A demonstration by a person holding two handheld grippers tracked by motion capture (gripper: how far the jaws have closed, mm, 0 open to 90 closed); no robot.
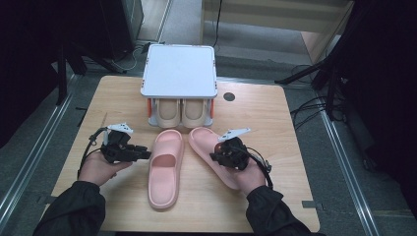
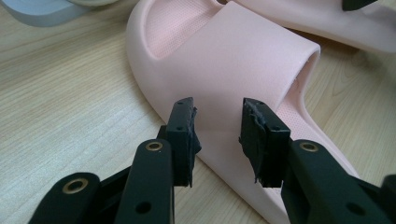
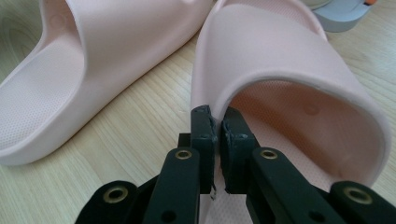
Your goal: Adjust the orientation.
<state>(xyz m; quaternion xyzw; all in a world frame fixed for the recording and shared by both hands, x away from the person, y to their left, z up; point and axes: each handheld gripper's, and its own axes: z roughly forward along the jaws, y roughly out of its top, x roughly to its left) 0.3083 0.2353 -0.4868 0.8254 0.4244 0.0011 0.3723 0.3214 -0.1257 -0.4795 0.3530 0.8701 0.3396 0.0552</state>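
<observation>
Here the right claw [image 3: 217,122] pinches the right pink slipper's [image 3: 280,60] strap edge, while the left claw [image 2: 217,128] gapes empty beside the left slipper [image 2: 224,60].

The right tool [image 3: 218,122] pinches the side edge of a pink slide sandal [image 3: 289,93] (jaws nearly together); a second sandal [image 3: 93,56] lies just beside it on the wooden surface [image 3: 130,135].
</observation>
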